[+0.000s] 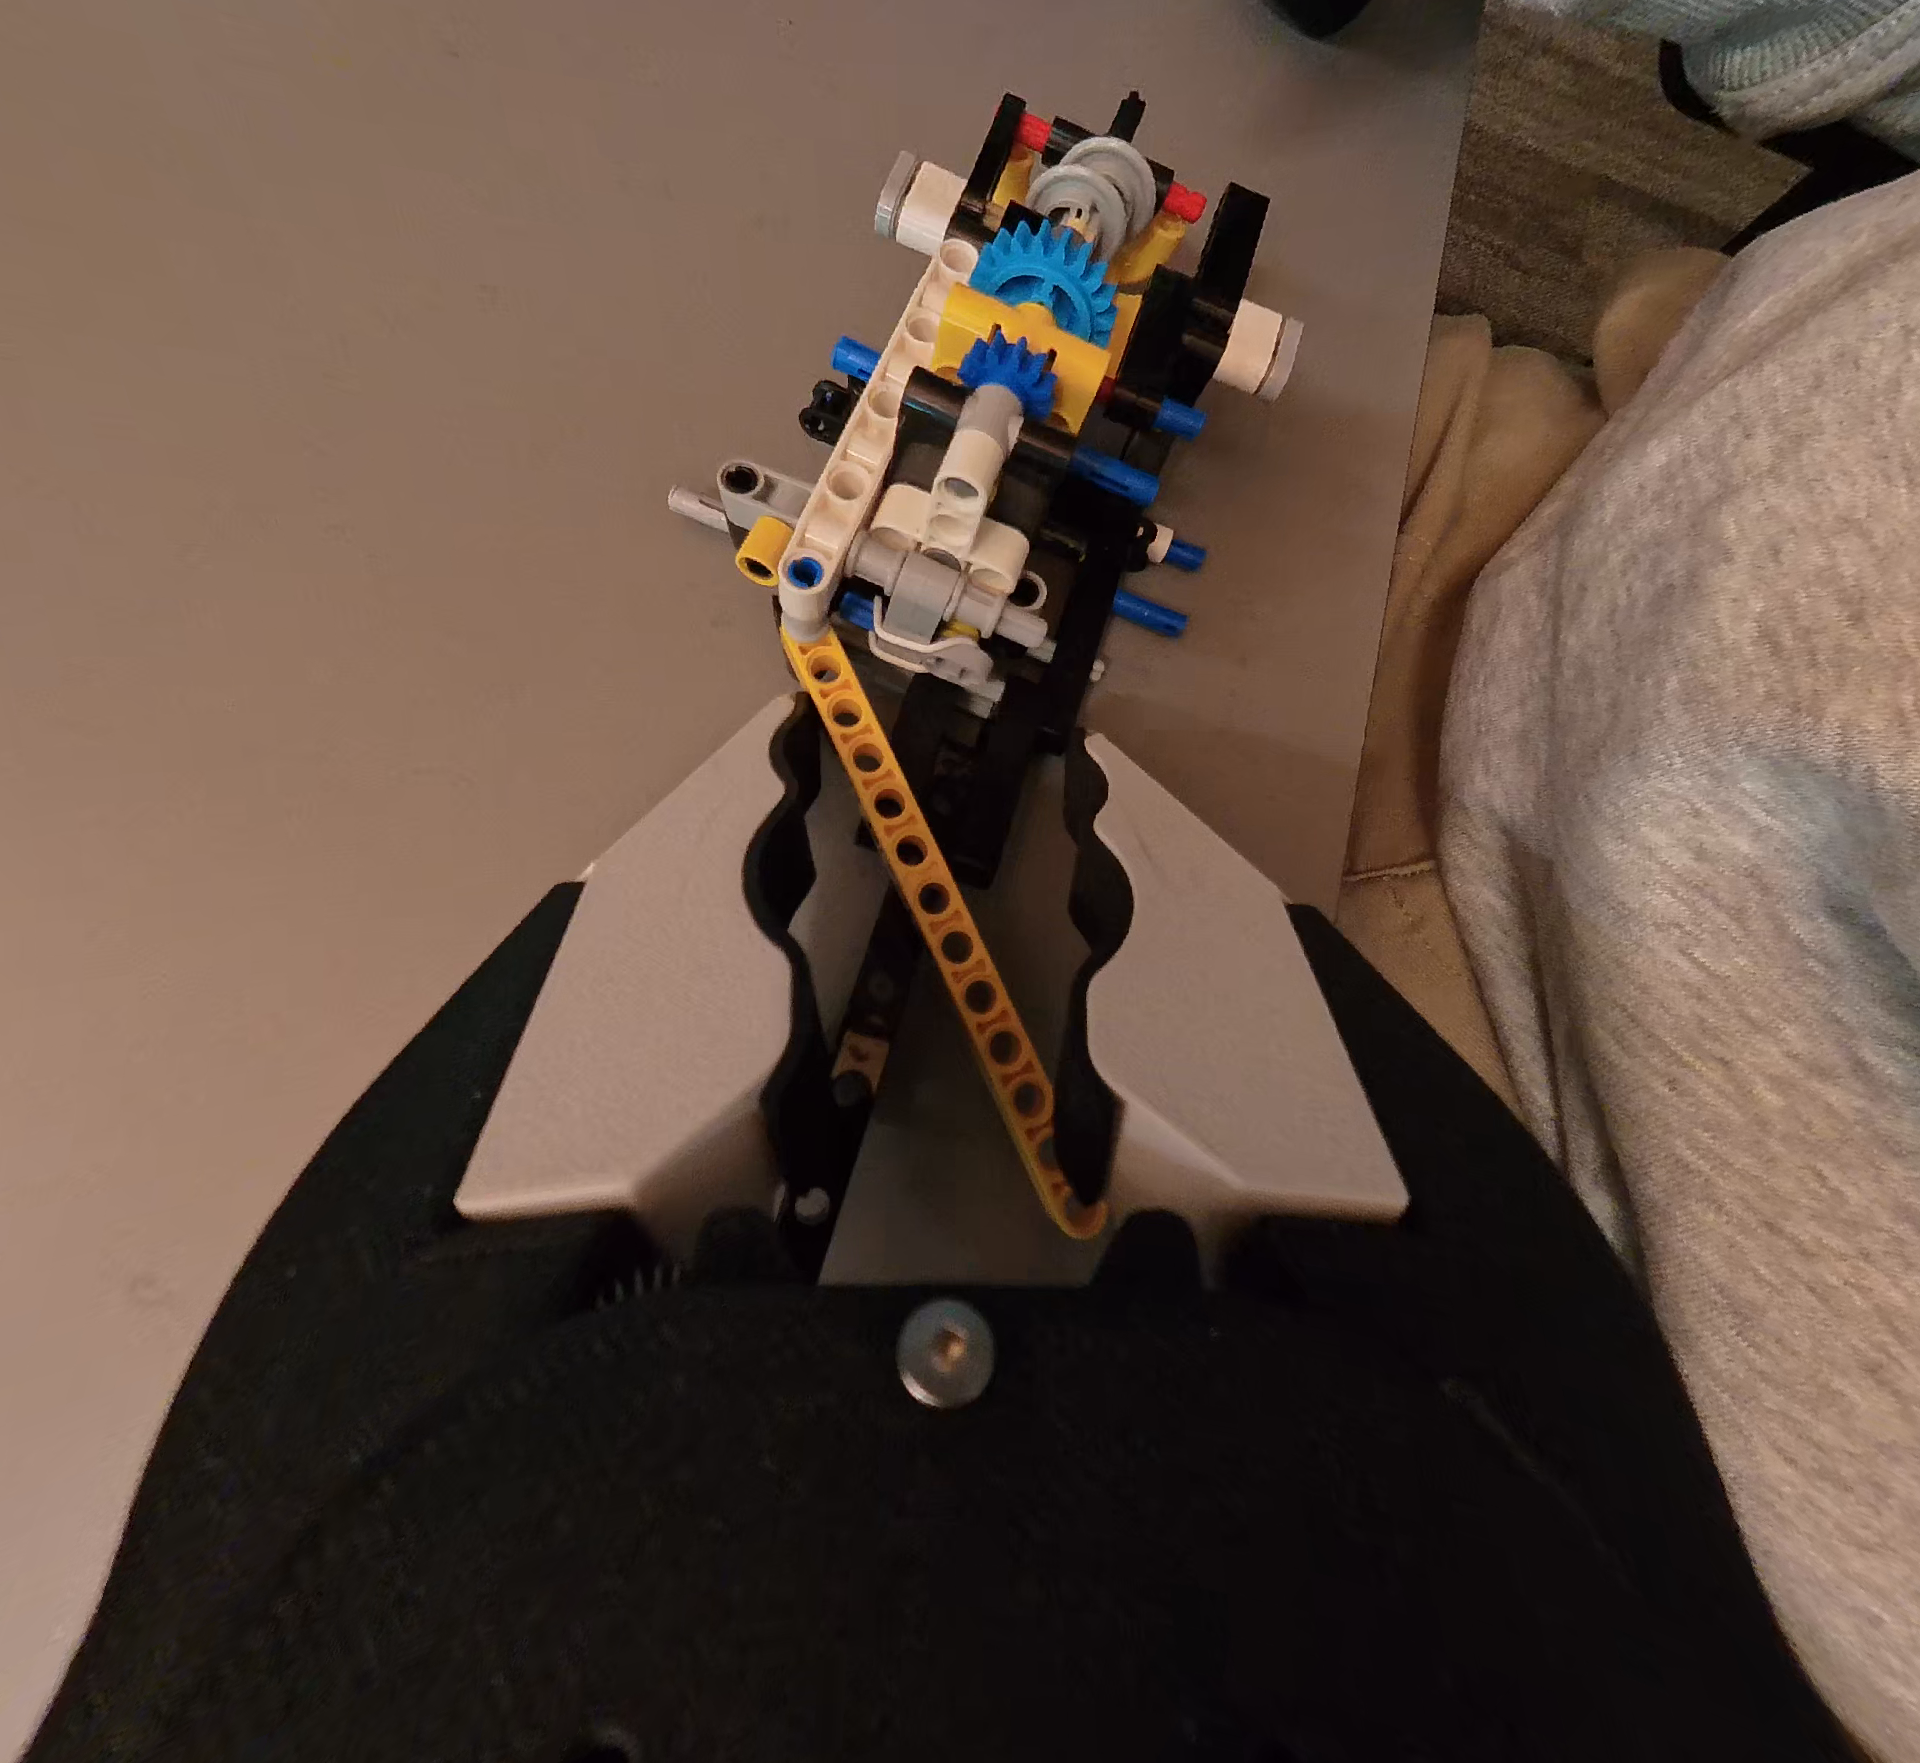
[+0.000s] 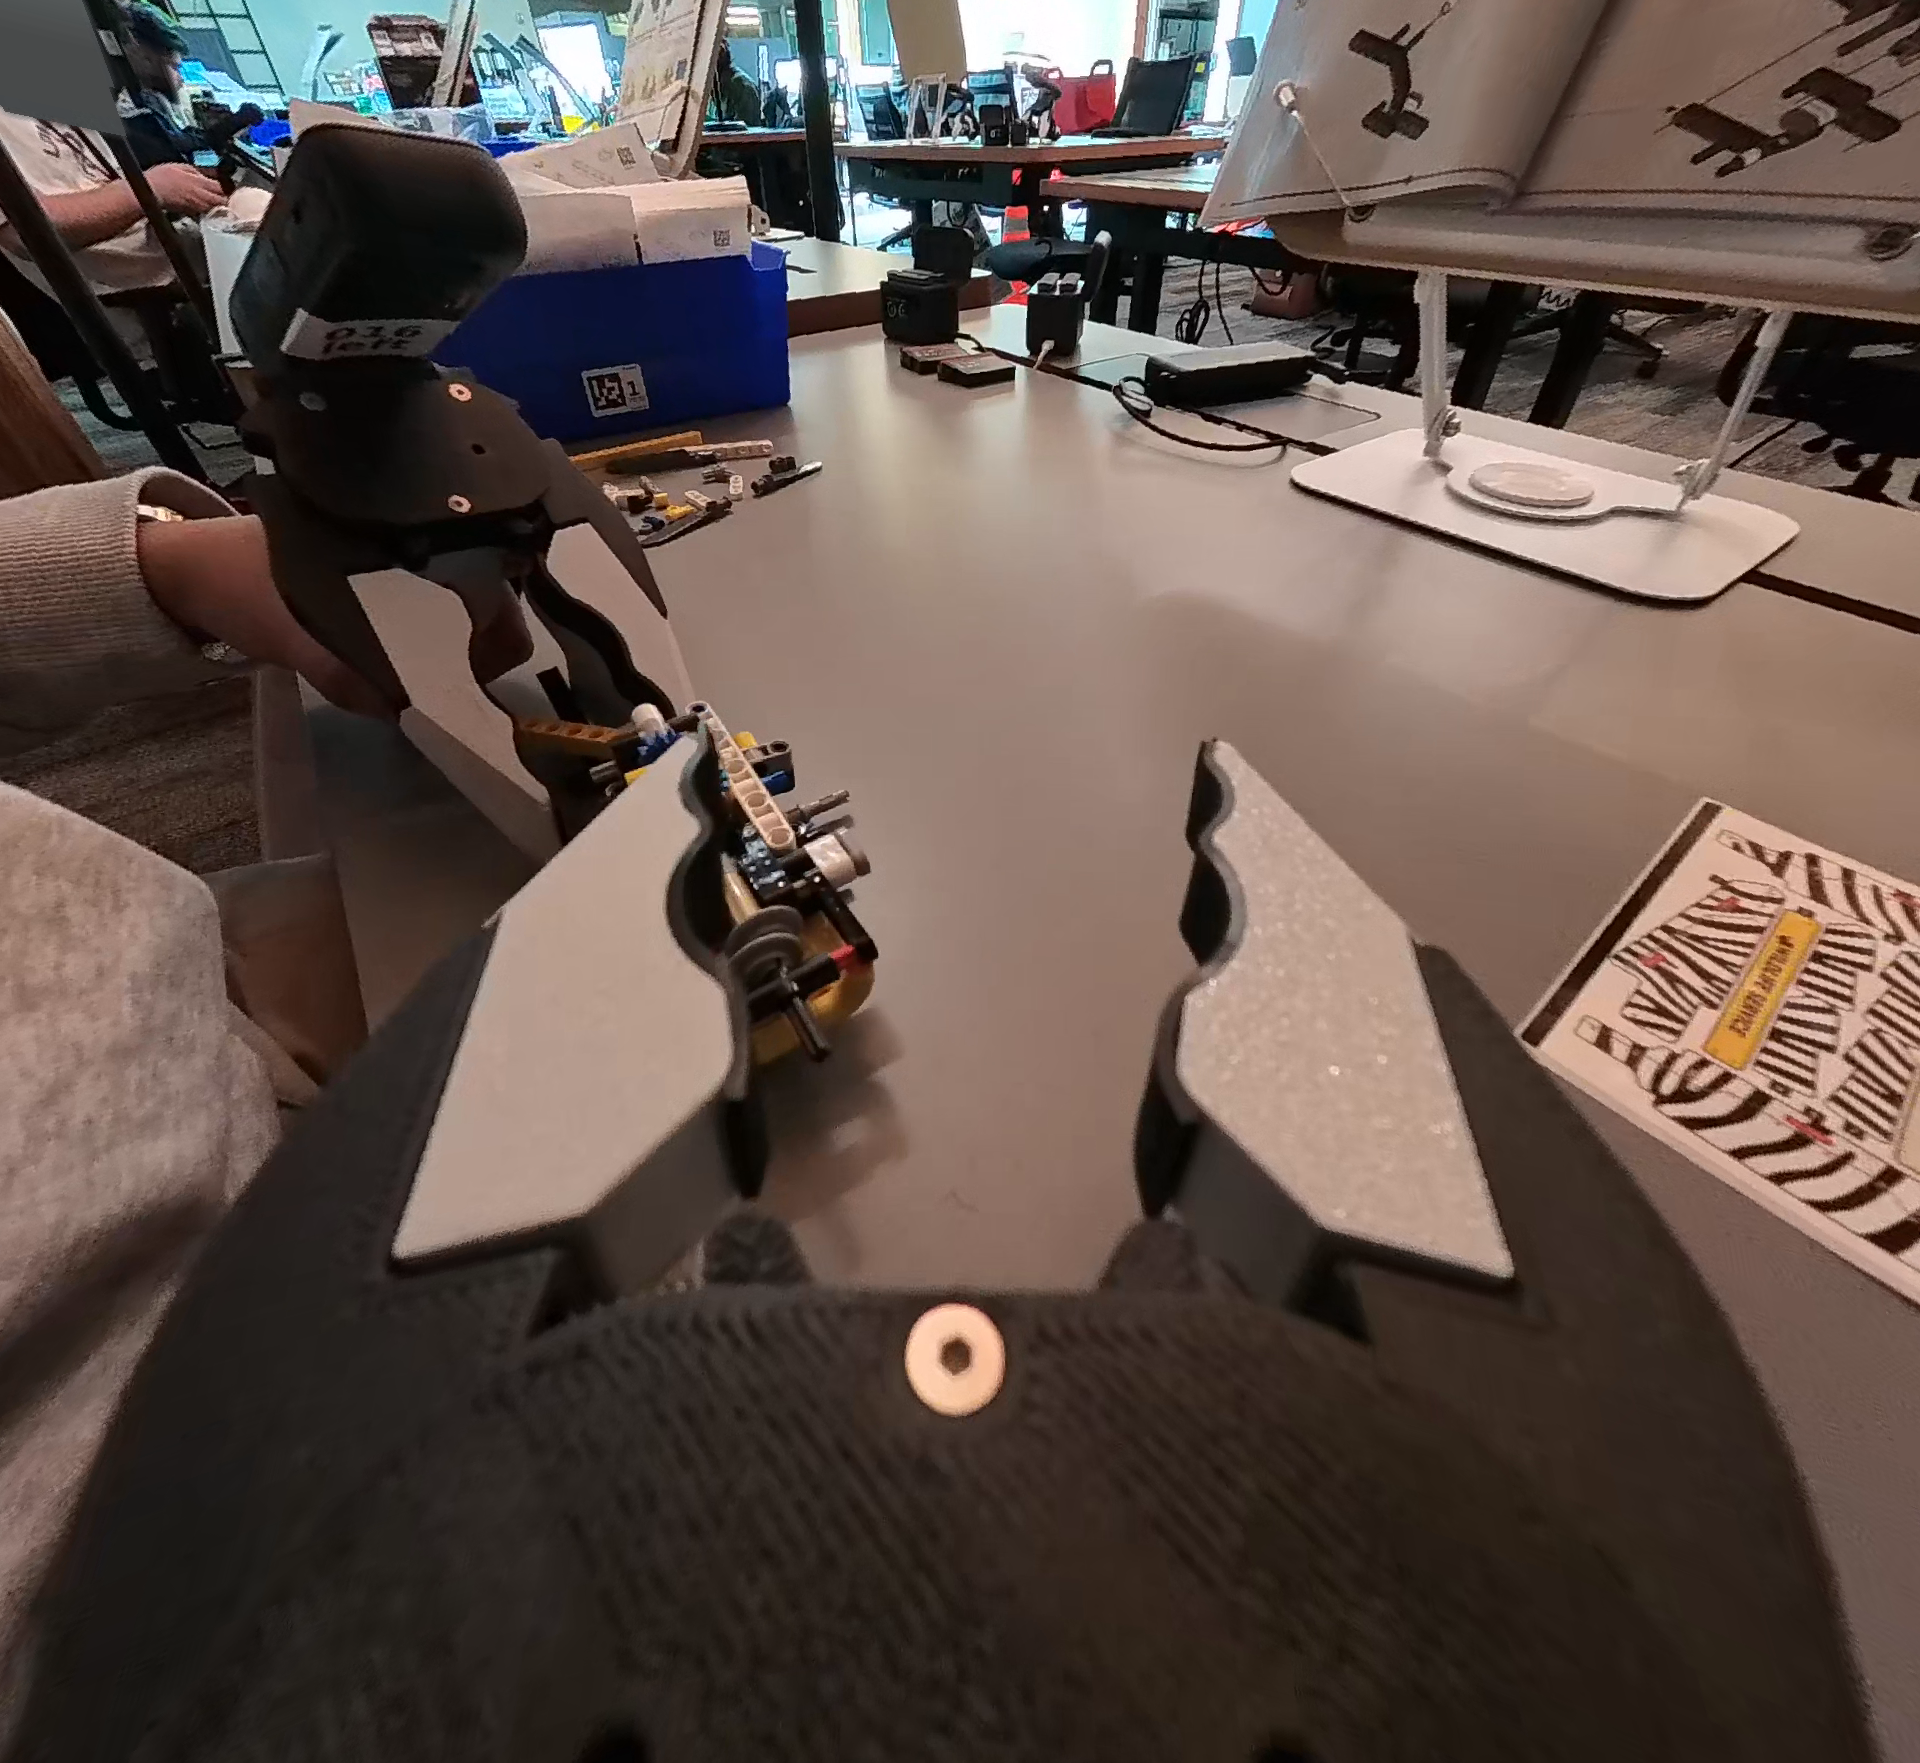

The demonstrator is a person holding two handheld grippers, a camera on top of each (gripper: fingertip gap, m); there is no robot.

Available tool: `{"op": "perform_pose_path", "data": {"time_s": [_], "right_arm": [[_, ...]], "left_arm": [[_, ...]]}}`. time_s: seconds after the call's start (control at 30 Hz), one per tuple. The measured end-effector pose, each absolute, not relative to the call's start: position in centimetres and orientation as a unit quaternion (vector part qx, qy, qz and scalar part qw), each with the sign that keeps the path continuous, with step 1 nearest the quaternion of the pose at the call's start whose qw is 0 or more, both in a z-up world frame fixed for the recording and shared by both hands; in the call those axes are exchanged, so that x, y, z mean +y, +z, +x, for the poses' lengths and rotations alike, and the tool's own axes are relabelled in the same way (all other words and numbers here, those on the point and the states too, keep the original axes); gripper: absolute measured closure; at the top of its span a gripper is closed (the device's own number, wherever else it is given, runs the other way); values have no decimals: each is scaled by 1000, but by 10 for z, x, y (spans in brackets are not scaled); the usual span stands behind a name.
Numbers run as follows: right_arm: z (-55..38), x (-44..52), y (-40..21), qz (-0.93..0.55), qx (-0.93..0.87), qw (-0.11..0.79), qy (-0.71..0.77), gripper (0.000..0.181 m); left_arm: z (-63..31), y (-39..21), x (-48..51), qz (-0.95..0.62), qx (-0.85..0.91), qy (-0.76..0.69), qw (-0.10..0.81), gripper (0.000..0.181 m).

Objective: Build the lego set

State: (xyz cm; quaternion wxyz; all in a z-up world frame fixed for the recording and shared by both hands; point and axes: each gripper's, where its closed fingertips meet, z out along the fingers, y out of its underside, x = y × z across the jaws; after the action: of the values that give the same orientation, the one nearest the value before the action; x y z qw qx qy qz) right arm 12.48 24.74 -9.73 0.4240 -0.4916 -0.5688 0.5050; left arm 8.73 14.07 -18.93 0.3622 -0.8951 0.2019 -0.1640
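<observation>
A partly built lego model (image 1: pixel 1023 425) with blue gears, white and black beams and blue pins rests on the grey table near its right edge. A long yellow beam (image 1: pixel 935 913) and a black beam (image 1: pixel 862 1038) run back from it between the jaws. My left gripper (image 1: pixel 935 726) is shut on the model's black rear frame. In the right wrist view the model (image 2: pixel 790 892) lies just past my left finger, with the left gripper (image 2: pixel 582 674) behind it. My right gripper (image 2: pixel 951 778) is open and empty above the table.
A sticker sheet (image 2: pixel 1756 1017) lies at the right. An instruction booklet (image 2: pixel 1579 40) sits on a white stand (image 2: pixel 1538 508). Loose lego parts (image 2: pixel 707 482) lie before a blue bin (image 2: pixel 634 342). A person's hand and grey sleeve (image 1: pixel 1662 778) are along the table's right edge.
</observation>
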Motion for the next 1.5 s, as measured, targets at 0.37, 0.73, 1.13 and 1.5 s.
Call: {"op": "perform_pose_path", "data": {"time_s": [0.37,0.73,1.13,1.5], "right_arm": [[153,216,-112,-412,-669,318,530,103],[147,210,-149,-400,-756,275,440,108],[148,206,-158,-396,-774,236,433,118],[150,205,-159,-388,-781,223,435,130]], "left_arm": [[87,-189,141,-895,203,-162,362,135],[87,-189,141,-895,201,-166,362,135],[87,-189,140,-895,201,-166,362,135],[87,-189,142,-895,200,-167,362,135]]}}
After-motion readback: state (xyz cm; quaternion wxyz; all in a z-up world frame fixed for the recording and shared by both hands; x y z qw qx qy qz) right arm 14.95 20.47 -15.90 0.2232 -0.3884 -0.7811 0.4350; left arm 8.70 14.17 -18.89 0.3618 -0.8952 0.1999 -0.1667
